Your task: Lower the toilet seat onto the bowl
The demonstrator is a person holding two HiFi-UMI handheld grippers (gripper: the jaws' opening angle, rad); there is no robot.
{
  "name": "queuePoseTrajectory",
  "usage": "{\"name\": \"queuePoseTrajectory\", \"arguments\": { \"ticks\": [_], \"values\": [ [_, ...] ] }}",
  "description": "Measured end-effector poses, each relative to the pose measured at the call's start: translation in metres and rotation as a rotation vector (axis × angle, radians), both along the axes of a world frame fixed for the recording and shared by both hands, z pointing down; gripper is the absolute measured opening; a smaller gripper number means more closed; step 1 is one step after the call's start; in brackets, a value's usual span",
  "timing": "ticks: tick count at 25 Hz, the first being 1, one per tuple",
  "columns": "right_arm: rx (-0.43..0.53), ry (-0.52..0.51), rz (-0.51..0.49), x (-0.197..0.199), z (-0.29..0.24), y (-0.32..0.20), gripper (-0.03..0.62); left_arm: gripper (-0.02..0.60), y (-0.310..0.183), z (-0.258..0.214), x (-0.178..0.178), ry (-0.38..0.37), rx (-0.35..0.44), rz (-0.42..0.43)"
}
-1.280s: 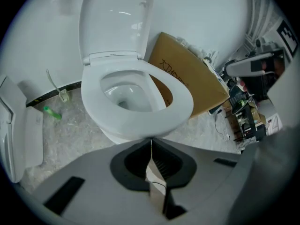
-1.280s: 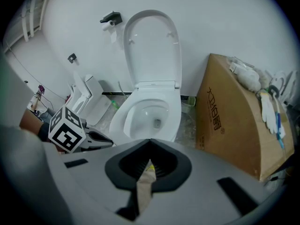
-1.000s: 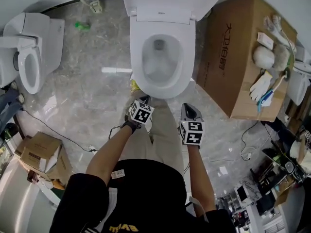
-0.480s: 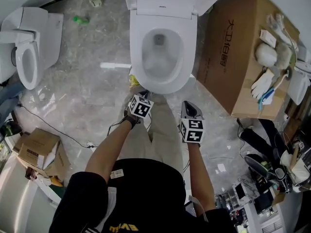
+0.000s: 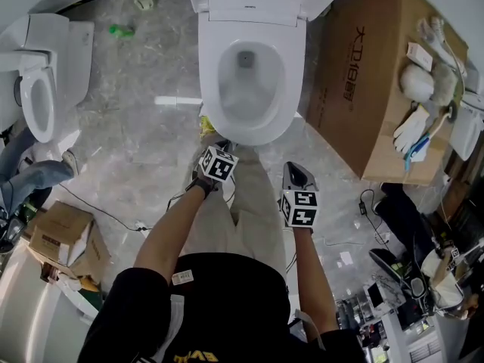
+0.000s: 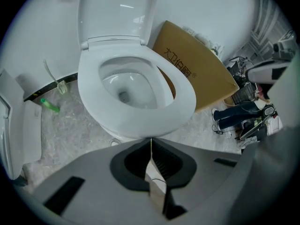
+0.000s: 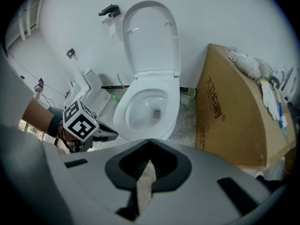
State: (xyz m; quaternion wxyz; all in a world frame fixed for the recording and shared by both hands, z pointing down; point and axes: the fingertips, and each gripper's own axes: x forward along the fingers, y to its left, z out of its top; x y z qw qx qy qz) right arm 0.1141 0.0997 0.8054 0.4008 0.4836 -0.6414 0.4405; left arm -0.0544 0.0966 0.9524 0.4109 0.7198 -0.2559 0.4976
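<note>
A white toilet [image 5: 253, 123] stands straight ahead, its bowl uncovered [image 6: 136, 121]. Its hinged cover [image 7: 151, 36] is raised against the wall. Whether the seat ring is up with it or lies on the bowl I cannot tell. My left gripper [image 5: 224, 150] hangs just short of the bowl's front edge, jaws shut and empty; the left gripper view looks over the closed tips [image 6: 151, 142] at the rim. My right gripper [image 5: 296, 169] is lower and to the right, over the floor, also shut with nothing in it [image 7: 150, 144]. Neither touches the toilet.
A big cardboard box [image 5: 370, 82] with gloves and cloths on top stands right of the toilet. A second toilet [image 5: 41, 89] is at far left, with a jeans-clad leg [image 5: 30, 184] below it. A small box [image 5: 64, 237] and cables lie on the marble floor.
Both grippers have hardly moved and the toilet's cover stays up. The jeans-clad leg has come further into view at the left, and the clutter at the right has shifted.
</note>
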Motion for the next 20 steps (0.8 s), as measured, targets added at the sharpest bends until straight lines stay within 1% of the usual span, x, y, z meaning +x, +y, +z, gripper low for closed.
{"name": "queuePoseTrajectory", "arguments": {
  "ticks": [5, 10, 20],
  "values": [
    [-0.007, 0.002, 0.006, 0.003, 0.003, 0.003, -0.006, 0.017, 0.002, 0.009, 0.000, -0.011, -0.014, 0.018],
    [-0.021, 0.003, 0.006, 0.006, 0.005, 0.008, -0.006, 0.017, 0.004, 0.020, -0.002, -0.031, -0.052, 0.045],
    [-0.045, 0.003, 0.001, 0.007, 0.013, 0.013, -0.006, 0.018, 0.003, 0.033, -0.004, -0.035, -0.066, 0.032]
  ]
}}
